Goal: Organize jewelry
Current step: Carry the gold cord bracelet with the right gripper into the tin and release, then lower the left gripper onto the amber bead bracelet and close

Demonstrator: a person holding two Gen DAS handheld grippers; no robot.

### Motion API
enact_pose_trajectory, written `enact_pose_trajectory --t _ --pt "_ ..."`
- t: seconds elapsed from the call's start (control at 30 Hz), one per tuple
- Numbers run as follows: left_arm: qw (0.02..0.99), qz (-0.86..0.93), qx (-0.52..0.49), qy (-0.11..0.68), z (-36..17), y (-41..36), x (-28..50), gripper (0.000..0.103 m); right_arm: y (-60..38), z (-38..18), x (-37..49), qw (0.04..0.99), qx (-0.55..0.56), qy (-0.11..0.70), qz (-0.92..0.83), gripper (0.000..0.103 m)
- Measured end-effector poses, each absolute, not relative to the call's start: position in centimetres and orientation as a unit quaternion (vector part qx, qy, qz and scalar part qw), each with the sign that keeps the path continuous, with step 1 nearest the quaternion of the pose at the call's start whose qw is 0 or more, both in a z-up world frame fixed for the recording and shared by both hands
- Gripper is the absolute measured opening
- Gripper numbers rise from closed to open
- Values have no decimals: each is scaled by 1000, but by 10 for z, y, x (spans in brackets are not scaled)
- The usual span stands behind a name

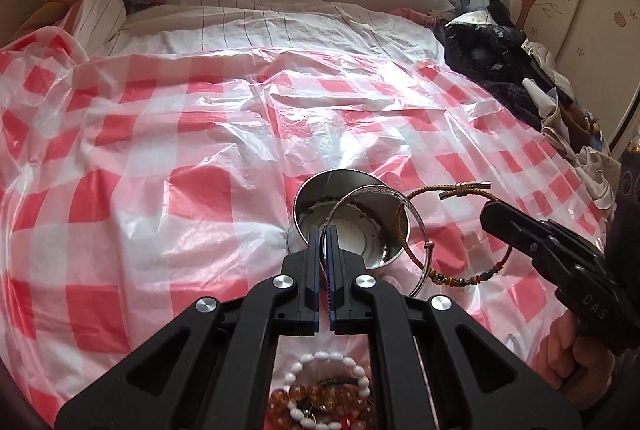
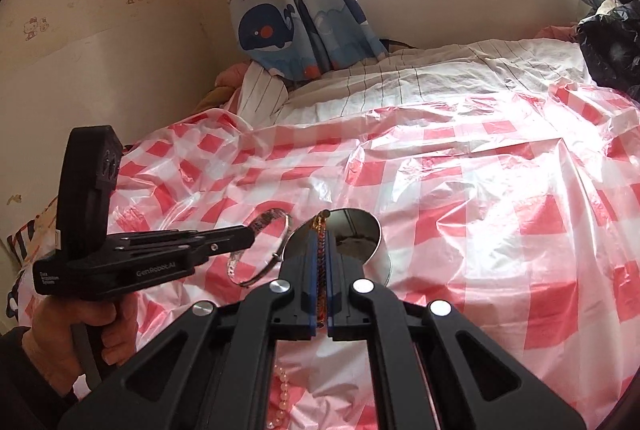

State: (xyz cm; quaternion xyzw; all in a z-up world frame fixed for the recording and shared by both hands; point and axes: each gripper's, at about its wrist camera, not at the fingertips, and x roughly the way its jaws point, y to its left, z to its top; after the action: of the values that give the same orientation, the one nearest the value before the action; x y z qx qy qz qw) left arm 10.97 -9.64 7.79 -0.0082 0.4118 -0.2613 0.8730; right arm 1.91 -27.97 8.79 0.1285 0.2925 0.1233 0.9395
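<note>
Above the steel cup (image 1: 352,218), your left gripper (image 1: 324,230) pinches the silver bangle (image 1: 376,230) and your right gripper (image 2: 320,236) the braided cord bracelet (image 1: 460,230); their overlapping loops could snag and drop outside.

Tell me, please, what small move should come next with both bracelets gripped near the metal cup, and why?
Probably carry the left gripper forward so the silver bangle hangs over the metal cup, then let go. Both grippers are shut on jewelry, the right gripper holding the braided cord bracelet, and the cup's open mouth lies just ahead.

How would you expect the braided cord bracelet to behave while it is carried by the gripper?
The braided cord bracelet, pinched by the right gripper, probably flexes yet keeps its loop. Likely light; its beads hang lowest, so it may swing.
</note>
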Motion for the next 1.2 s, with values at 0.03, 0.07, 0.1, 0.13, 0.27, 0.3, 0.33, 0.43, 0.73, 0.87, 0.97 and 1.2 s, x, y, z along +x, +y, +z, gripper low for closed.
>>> enact_pose_trajectory --t 0.03,0.07,0.1,0.13,0.27,0.3,0.33,0.43,0.73,0.87,0.97,1.2 --pt "871 -261 -4 416 74 -101 116 2 -280 88 25 940 129 292 122 4" --pt "871 -257 1 419 69 -107 123 3 -281 87 30 940 129 292 119 4" --pt "869 -256 4 423 65 -112 129 3 -282 87 35 940 130 293 118 4" --pt "866 -259 5 428 61 -114 134 3 -283 85 40 940 130 295 116 4" --pt "864 -256 3 433 53 -115 145 5 -281 75 58 935 133 307 118 4" --pt "866 -253 -1 432 54 -112 145 5 -279 74 62 934 135 309 120 4" --pt "867 -250 -5 431 55 -108 146 5 -277 73 66 932 139 310 124 4" --pt "871 -239 -17 430 59 -92 146 5 -271 68 76 927 147 317 134 4" --pt "881 -208 8 426 69 -65 95 42 -280 59 56 926 125 348 72 31" --pt "886 -197 21 420 68 -56 62 65 -282 62 30 926 121 349 71 45" --pt "886 -190 13 422 60 -44 46 76 -282 66 22 931 102 345 58 45" --pt "878 -202 48 431 50 -50 46 76 -285 47 3 915 126 376 70 48"
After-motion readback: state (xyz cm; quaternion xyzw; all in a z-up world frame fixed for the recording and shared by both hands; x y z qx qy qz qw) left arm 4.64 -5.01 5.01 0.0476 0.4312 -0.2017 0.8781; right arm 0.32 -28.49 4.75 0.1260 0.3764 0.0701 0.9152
